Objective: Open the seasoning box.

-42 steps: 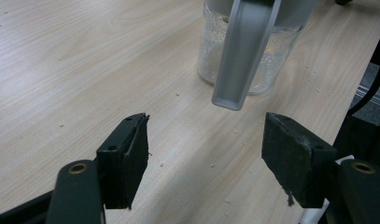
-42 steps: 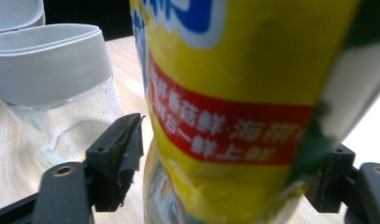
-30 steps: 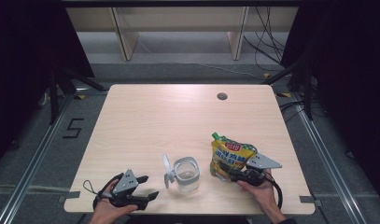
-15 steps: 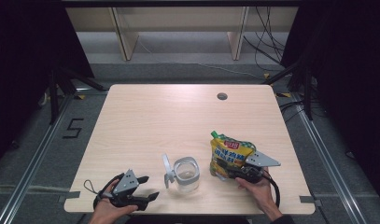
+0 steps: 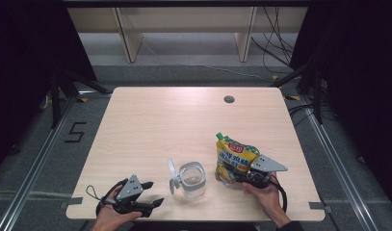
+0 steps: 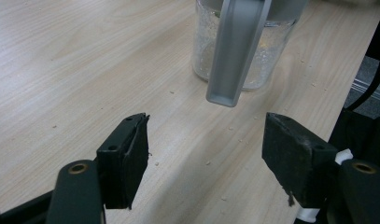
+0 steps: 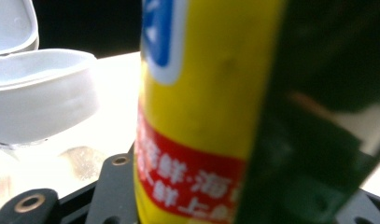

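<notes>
So far only the grab is done: right gripper (image 5: 233, 176) clamps the yellow chip bag (image 5: 233, 158) upright beside the open-lidded glass jar (image 5: 191, 179) near the table's (image 5: 174, 120) front edge. Left gripper (image 5: 152, 193) rests wide open, empty. Probably pouring into the jar remains.

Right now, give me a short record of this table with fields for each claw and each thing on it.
left claw: open, resting at the near edge of the table, holding nothing
right claw: shut on the snack bag
snack bag: yellow, held upright near the table's right front
jar: clear, lid flipped open, standing between the two claws
crumbs: scattered on the wood near the jar
</notes>
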`<state>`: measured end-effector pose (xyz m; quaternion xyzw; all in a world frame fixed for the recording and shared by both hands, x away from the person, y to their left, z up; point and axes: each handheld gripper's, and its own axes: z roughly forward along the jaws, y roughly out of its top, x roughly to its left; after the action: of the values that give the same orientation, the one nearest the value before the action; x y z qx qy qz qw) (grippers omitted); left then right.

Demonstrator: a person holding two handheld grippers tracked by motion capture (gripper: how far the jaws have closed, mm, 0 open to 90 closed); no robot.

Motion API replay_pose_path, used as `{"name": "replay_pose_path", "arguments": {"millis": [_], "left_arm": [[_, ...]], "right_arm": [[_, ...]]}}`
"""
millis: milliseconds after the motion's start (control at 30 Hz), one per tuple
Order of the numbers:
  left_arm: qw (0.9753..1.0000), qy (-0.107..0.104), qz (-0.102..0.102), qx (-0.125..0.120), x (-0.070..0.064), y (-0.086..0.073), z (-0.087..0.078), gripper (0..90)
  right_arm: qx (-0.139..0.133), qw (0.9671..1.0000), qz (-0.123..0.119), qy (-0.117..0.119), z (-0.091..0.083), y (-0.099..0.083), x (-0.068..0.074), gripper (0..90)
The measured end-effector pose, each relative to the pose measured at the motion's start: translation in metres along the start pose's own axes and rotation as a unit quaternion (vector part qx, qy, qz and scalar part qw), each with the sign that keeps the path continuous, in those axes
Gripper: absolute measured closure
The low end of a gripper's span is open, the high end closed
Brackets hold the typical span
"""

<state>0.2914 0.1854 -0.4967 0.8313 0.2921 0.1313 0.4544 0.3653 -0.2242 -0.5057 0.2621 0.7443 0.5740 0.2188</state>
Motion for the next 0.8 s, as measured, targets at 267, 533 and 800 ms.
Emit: {"name": "replay_pose_path", "arguments": {"millis": [267, 533, 800], "left_arm": [[0.9999, 0.006, 0.009, 0.005, 0.002, 0.0, -0.002, 31.3], [0.9999, 0.006, -0.008, 0.0, 0.001, -0.001, -0.002, 31.3], [0.9999, 0.012, -0.011, 0.003, 0.002, -0.001, -0.003, 30.0]], "right_arm": [[0.022, 0.9988, -0.038, -0.022, -0.009, 0.01, 0.007, 53.9], [0.031, 0.9943, -0.095, -0.035, -0.022, 0.024, 0.016, 54.1], [0.067, 0.975, -0.207, -0.043, -0.028, 0.039, 0.036, 54.2]]}}
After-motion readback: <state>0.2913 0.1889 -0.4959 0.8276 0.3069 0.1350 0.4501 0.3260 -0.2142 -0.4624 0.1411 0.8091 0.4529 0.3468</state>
